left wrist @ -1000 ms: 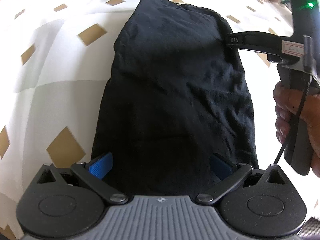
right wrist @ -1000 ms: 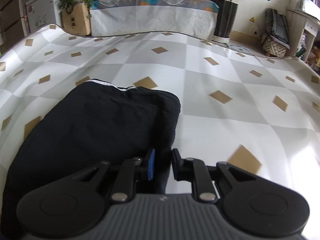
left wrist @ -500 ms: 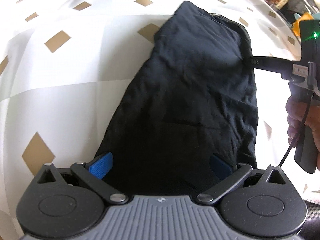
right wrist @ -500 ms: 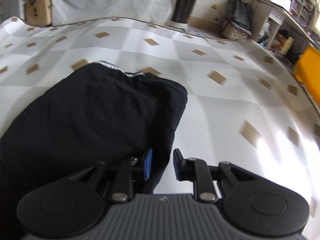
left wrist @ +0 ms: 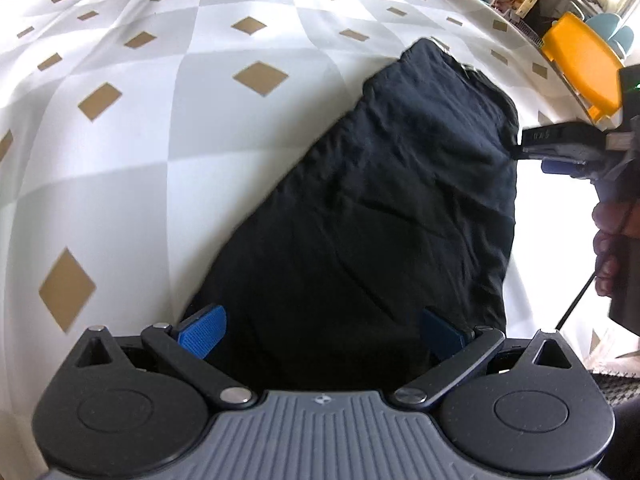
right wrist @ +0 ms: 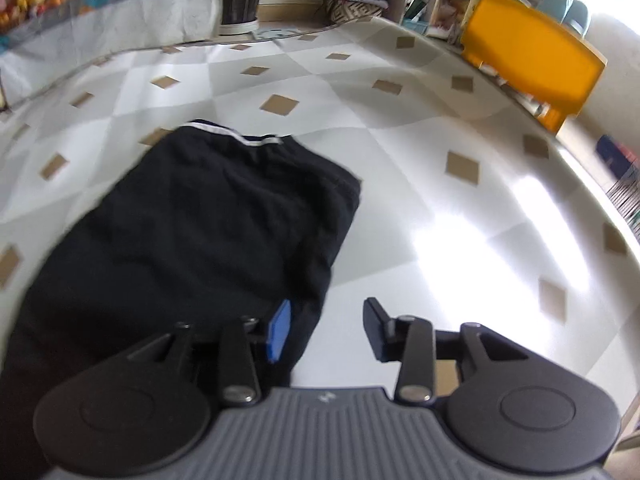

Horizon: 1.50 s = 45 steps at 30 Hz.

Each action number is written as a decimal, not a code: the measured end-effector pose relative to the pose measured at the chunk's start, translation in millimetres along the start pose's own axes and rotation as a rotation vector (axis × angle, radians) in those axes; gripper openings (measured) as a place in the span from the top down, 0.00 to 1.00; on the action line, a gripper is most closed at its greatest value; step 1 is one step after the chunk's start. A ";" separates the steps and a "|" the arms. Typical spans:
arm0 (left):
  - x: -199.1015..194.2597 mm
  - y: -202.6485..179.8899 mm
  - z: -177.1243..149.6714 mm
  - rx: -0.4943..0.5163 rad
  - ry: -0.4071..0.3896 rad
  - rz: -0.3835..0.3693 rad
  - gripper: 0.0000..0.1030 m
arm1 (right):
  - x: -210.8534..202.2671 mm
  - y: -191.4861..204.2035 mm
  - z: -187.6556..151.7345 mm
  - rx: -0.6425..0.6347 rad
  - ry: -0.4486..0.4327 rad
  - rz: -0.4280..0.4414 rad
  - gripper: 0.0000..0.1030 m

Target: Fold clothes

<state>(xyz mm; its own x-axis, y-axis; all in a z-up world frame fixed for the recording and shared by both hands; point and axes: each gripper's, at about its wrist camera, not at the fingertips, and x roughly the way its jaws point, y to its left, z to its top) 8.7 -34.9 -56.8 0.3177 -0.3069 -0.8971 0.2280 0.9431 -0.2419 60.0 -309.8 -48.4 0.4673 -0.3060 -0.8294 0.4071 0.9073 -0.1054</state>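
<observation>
Lower left of right-wrist view | black garment (right wrist: 192, 240) soft, floppy, light | right gripper (right wrist: 326, 332) jaws opening, letting go its edge | left gripper (left wrist: 320, 332) wide apart over cloth | I'd pinch the hem corners.

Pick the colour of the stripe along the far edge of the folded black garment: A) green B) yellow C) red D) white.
D: in the right wrist view a white stripe runs along the far edge of the black garment.
</observation>
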 end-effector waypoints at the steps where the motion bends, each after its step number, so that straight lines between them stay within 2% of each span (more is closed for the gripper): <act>1: -12.2 0.3 -9.5 0.004 0.001 0.006 0.00 | -7.2 -0.5 -3.2 0.011 0.000 0.025 0.60; 8: -24.9 -5.9 -29.0 0.003 -0.025 0.032 0.00 | -51.8 8.9 -27.8 0.002 0.000 0.163 0.51; 12: -23.5 -8.6 -38.0 0.009 -0.019 0.033 0.00 | -70.7 13.5 -44.2 -0.025 0.000 0.172 0.46; 17: -14.7 -14.4 -47.7 0.033 0.000 0.048 0.00 | -83.6 12.0 -66.4 0.006 0.041 0.208 0.44; 20: -7.0 -18.4 -52.7 0.066 0.019 0.062 0.00 | -87.5 13.9 -79.7 0.004 0.065 0.218 0.43; 25: 0.2 -33.5 -63.9 0.207 0.003 0.122 0.00 | -92.7 18.8 -98.7 0.000 0.091 0.235 0.40; 36: -9.4 -23.4 -74.4 0.223 0.010 0.119 0.00 | -92.3 40.8 -129.1 -0.110 0.139 0.220 0.36; 41: -13.7 -19.8 -80.3 0.218 0.017 0.128 0.00 | -89.6 43.9 -138.8 -0.122 0.186 0.237 0.35; 45: -17.1 -16.3 -83.2 0.219 0.025 0.130 0.00 | -98.6 46.1 -144.0 -0.133 0.170 0.244 0.34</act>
<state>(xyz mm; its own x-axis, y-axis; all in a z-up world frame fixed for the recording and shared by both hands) -77.0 -34.4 -68.2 0.3355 -0.1792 -0.9248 0.3814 0.9235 -0.0406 -80.3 -196.2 -50.5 0.3960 -0.0327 -0.9177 0.1881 0.9811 0.0463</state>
